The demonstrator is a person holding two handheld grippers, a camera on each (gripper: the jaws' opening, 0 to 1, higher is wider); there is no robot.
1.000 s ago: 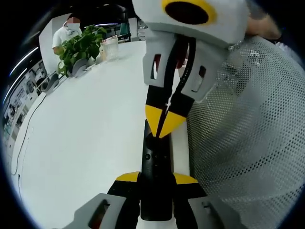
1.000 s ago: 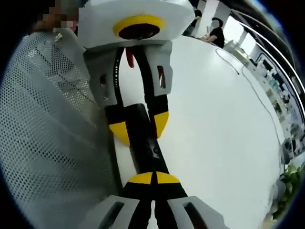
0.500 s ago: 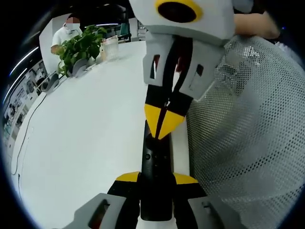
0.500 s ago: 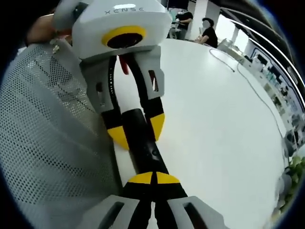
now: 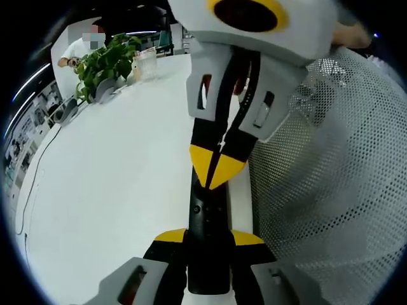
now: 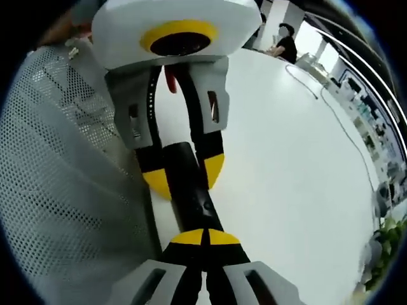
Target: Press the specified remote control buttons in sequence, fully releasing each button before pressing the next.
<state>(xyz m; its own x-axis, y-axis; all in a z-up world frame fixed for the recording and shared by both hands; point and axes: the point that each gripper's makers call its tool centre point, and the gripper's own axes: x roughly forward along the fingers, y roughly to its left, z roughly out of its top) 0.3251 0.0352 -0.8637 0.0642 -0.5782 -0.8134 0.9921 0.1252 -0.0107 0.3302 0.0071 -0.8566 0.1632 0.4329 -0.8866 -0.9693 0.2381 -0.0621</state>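
Observation:
A slim black remote (image 5: 205, 210) lies lengthwise over the white table (image 5: 114, 184). My left gripper (image 5: 208, 238) is shut on its near end, one yellow tip on each side. My right gripper (image 5: 216, 166) comes down from the top of the left gripper view, shut, its joined yellow tips resting on the remote's face. In the right gripper view my right gripper (image 6: 205, 237) sits shut on the remote (image 6: 194, 194). Beyond it the left gripper (image 6: 184, 176) clamps the remote from both sides.
A grey mesh sleeve (image 5: 331, 178) fills the side by the grippers, seen also as the sleeve (image 6: 63, 184). A potted plant (image 5: 105, 63) and a clear jar (image 5: 146, 63) stand at the table's far end, with a person (image 5: 82, 47) behind. A thin cable (image 6: 337, 114) runs along the table.
The right gripper's shut tips have crept slightly along the remote toward the left jaws. The right gripper view wobbled and came back. Both grips are unchanged.

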